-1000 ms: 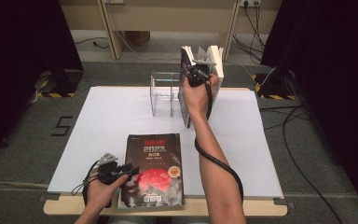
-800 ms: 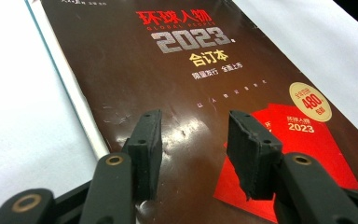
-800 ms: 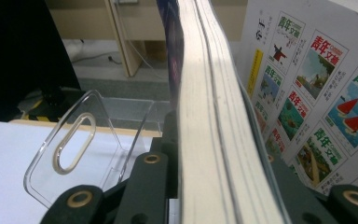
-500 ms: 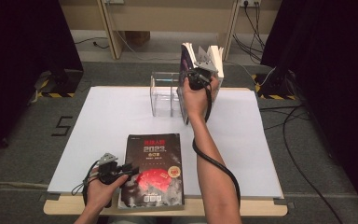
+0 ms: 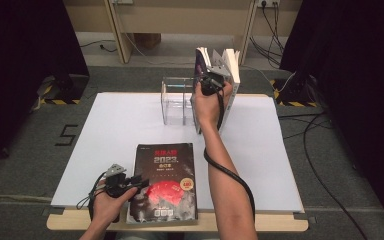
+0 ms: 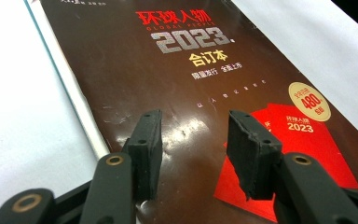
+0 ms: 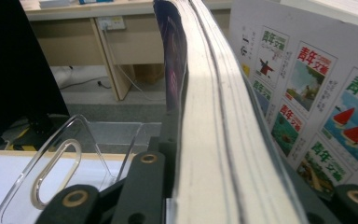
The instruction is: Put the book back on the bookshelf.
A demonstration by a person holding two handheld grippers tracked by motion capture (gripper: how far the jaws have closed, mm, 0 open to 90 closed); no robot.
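The right gripper stands at the clear acrylic rack, its jaws around a thick upright book whose page edges fill the gap between them; the jaws have just been opening a little. The left gripper has its jaws open and empty, just above the dark magazine lying flat on the white worktop.

dark brown magazine with red emblem, white table
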